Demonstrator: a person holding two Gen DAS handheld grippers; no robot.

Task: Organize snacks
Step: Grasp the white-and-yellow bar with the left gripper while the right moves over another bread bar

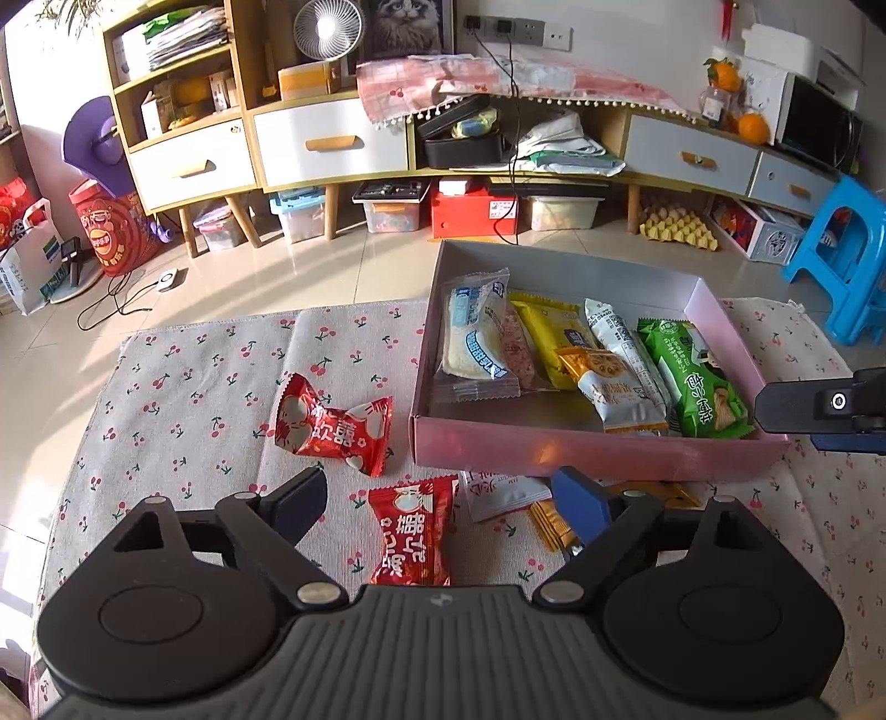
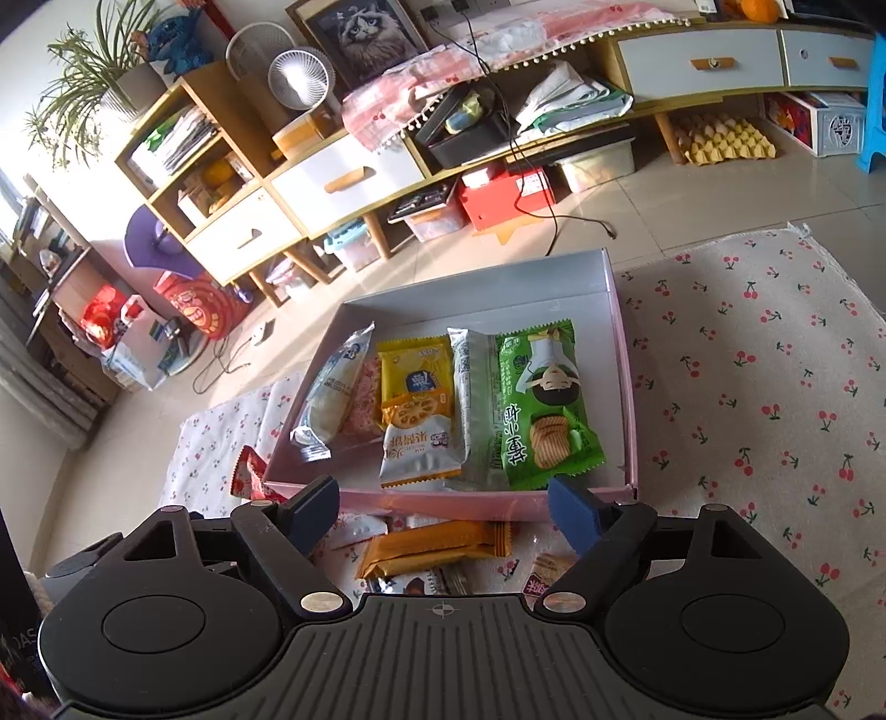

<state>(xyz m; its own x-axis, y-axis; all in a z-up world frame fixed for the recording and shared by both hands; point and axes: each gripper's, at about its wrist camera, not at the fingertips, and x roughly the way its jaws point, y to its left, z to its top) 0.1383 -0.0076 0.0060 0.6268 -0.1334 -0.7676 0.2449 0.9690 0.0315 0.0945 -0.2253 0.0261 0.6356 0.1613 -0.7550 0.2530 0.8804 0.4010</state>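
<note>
Left gripper (image 1: 443,507) wide, empty, over red candy packet (image 1: 411,534) near box (image 1: 598,448) front wall. Right gripper (image 2: 443,512) wide, empty; only its view shows orange packet (image 2: 432,551).

We are in a home living room. We see a low drawer cabinet (image 1: 332,144), a fan (image 1: 328,29) and a cat picture (image 2: 362,36) at the far wall.
</note>
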